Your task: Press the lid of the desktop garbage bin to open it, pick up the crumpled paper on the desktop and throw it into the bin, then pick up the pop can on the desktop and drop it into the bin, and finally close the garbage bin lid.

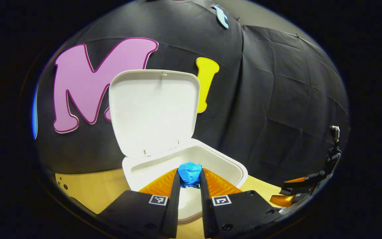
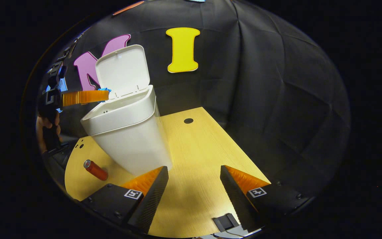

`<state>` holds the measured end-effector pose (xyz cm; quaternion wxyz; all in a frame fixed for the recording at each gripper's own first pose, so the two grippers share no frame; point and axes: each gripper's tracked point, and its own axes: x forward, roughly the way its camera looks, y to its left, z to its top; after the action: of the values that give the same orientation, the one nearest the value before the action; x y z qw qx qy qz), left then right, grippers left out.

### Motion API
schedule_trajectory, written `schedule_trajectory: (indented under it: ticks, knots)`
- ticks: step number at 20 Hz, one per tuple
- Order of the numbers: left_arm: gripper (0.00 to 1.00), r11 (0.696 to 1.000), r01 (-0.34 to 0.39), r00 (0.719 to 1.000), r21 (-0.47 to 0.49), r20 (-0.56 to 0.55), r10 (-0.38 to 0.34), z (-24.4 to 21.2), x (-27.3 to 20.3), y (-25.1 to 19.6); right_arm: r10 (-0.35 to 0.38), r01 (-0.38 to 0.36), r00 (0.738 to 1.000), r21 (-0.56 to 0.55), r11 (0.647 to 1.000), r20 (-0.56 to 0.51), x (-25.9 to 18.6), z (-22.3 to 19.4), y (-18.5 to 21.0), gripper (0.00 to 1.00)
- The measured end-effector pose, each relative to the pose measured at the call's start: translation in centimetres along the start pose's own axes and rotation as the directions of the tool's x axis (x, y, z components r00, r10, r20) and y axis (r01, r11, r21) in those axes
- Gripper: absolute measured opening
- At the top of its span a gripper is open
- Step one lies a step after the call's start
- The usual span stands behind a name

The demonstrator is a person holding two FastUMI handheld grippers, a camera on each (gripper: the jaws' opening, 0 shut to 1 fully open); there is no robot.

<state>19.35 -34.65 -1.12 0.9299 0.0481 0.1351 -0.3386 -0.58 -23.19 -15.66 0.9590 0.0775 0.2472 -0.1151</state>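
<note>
The white garbage bin (image 1: pixel 234 166) (image 2: pixel 128 132) stands on the wooden desk with its lid (image 1: pixel 153 109) (image 2: pixel 123 69) swung up. In the left gripper view my left gripper (image 1: pixel 190 176) is shut on a crumpled blue paper (image 1: pixel 190 173), held over the bin's open mouth. The right gripper view shows that gripper (image 2: pixel 106 93) from the side, with the blue paper (image 2: pixel 104 89) at its tip by the bin's rim. My right gripper (image 2: pixel 194 172) is open over the desk, right of the bin. A red pop can (image 2: pixel 95 170) lies on its side left of the bin's base.
The wooden desk (image 2: pixel 204 149) runs back to the black cloth wall. A dark round hole (image 2: pixel 188 120) sits in the desk behind the bin. A hand (image 2: pixel 46 127) holds the left gripper's handle. A small black clip-like part (image 2: pixel 225 221) lies at the desk's near edge.
</note>
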Motion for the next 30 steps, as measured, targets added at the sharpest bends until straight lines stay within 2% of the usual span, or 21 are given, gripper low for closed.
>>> schedule_trajectory:
  ticks: [4, 5, 6, 8, 10, 11, 13, 18, 22, 25, 30]
  knots:
    - [0.35, 0.999, -0.043, 0.999, 0.001, -0.024, 0.043, -0.7, 0.4, 0.6, 0.018, -0.018, 1.0, -0.005, 1.0, -0.016, 0.6, -0.1, 0.2, 0.99]
    - [0.43, 0.999, -0.055, 0.998, 0.001, -0.029, 0.055, -0.9, 0.4, 0.8, 0.028, -0.028, 0.999, -0.01, 1.0, -0.022, 0.7, -0.1, 0.4, 0.99]
    - [0.47, 0.998, -0.069, 0.997, 0.001, -0.028, 0.069, -0.9, 0.3, 1.1, 0.034, -0.035, 0.999, -0.016, 0.999, -0.024, 0.8, -0.2, 0.6, 0.99]
    - [0.67, 0.997, -0.082, 0.997, -0.009, -0.011, 0.082, -0.7, 0.0, 1.9, 0.043, -0.043, 0.999, -0.024, 0.999, -0.021, 1.0, 0.1, 1.0, 0.99]
    - [0.77, 0.996, -0.092, 0.996, -0.016, 0.006, 0.092, -0.3, -0.4, 2.3, 0.052, -0.052, 0.998, -0.029, 0.998, -0.021, 1.1, 0.3, 1.4, 0.99]
    - [0.88, 0.994, -0.105, 0.994, -0.014, 0.013, 0.105, -0.3, -0.8, 2.6, 0.054, -0.055, 0.998, -0.033, 0.998, -0.021, 1.1, 0.3, 1.5, 0.99]
    - [0.97, 0.992, -0.123, 0.992, -0.015, 0.041, 0.123, 0.3, -1.8, 3.3, 0.056, -0.057, 0.998, -0.039, 0.998, -0.017, 1.0, 0.5, 1.9, 0.99]
    - [0.97, 0.977, -0.198, 0.977, -0.074, 0.062, 0.202, -0.5, -6.7, 7.2, 0.062, -0.063, 0.998, -0.048, 0.997, -0.024, 0.8, 0.5, 3.1, 0.99]
    - [0.97, 0.948, -0.282, 0.954, -0.148, 0.062, 0.294, -2.7, -11.6, 11.9, 0.071, -0.073, 0.997, -0.057, 0.996, -0.035, 0.4, -0.2, 4.6, 0.99]
    - [0.96, 0.92, -0.35, 0.933, -0.179, 0.019, 0.359, -6.7, -14.4, 15.6, 0.08, -0.083, 0.995, -0.075, 0.994, -0.053, 0.2, -0.9, 6.0, 0.99]
    - [0.96, 0.876, -0.388, 0.92, -0.287, -0.073, 0.384, -13.8, -16.8, 18.2, 0.109, -0.117, 0.99, -0.092, 0.989, -0.089, 0.1, -2.3, 8.4, 0.99]
